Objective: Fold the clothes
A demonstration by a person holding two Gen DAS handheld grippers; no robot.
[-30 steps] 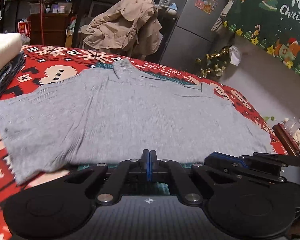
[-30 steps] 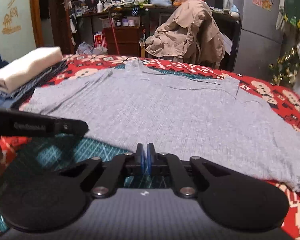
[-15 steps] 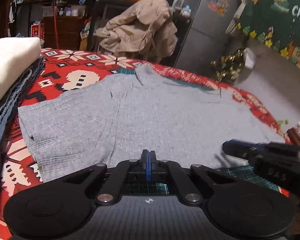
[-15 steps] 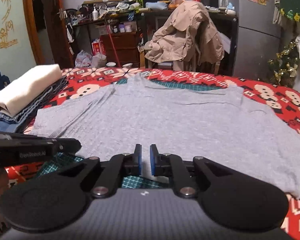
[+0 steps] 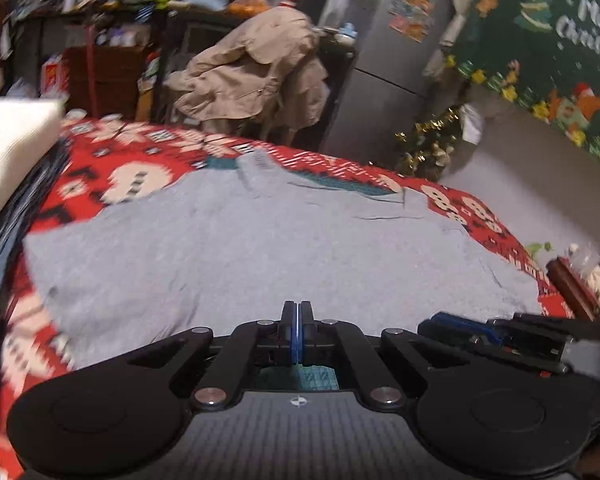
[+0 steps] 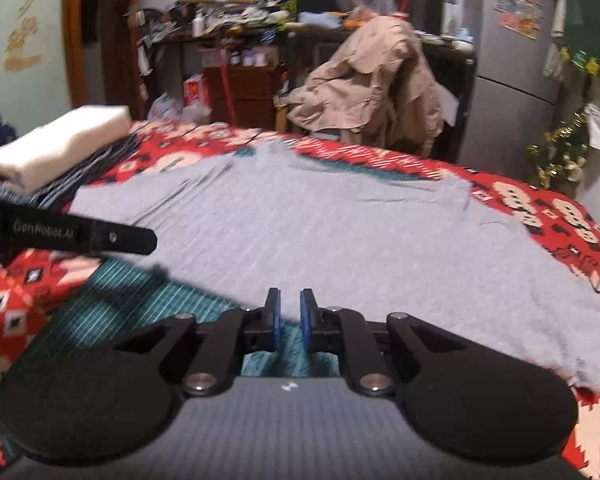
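Observation:
A grey short-sleeved shirt (image 5: 260, 240) (image 6: 340, 232) lies spread flat on the red patterned cover (image 5: 140, 176), collar at the far side. My left gripper (image 5: 298, 308) is shut at the shirt's near hem. I cannot tell whether any cloth is pinched between its pads. It also shows as a black arm (image 6: 140, 238) at the left of the right wrist view. My right gripper (image 6: 289, 304) stands slightly open at the same hem, further right, with a narrow gap between its blue pads. The pads do not press on anything. It shows low and to the right as the right gripper (image 5: 460, 320) in the left wrist view.
A stack of folded clothes with a white piece on top (image 5: 12, 148) (image 6: 60, 140) sits at the left edge. A green cutting mat (image 6: 140, 292) shows under the near hem. Beyond the far edge, a beige jacket (image 5: 256, 76) hangs on a chair beside a grey fridge (image 5: 392, 60).
The right gripper's pads have parted from touching to a narrow gap. The left gripper has stayed shut, and its view swung left and back again.

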